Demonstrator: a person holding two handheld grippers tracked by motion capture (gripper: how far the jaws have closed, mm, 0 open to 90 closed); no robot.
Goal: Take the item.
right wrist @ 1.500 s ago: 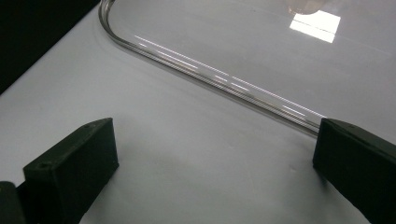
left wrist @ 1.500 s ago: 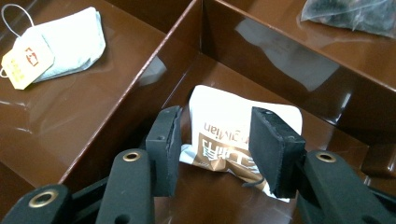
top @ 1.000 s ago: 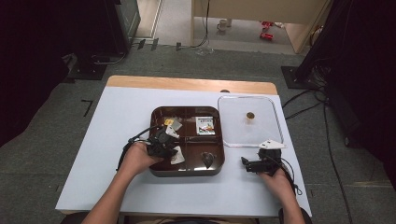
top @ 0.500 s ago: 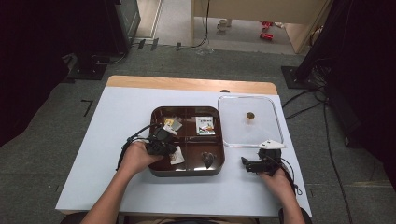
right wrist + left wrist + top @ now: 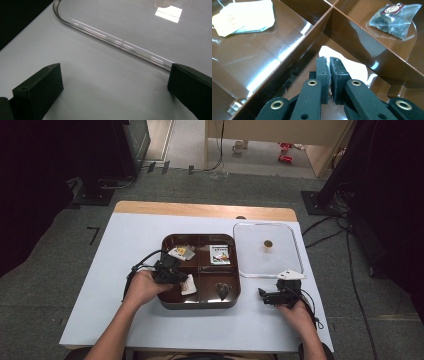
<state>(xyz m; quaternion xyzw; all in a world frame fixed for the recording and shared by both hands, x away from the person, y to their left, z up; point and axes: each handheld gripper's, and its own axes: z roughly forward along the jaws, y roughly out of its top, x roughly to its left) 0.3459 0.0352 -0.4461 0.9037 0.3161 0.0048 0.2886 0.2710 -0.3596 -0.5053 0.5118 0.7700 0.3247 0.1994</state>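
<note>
We find the white sachet [image 5: 352, 65] at lower centre, pinched in our left gripper [image 5: 329, 62] but not yet lifted from its brown tray [image 5: 200, 302] compartment, while our right gripper [image 5: 115, 82] rests wide open, empty, beside the clear lid [image 5: 130, 25].

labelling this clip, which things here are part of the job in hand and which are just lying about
In the job:
- left hand-held gripper, jaws just closed on the white sachet
- white sachet
- brown divided tray

Lying about:
- tea bag with paper tag
- dark tea sachet
- printed packet
- clear lid
- right hand-held gripper, open over the table
</note>
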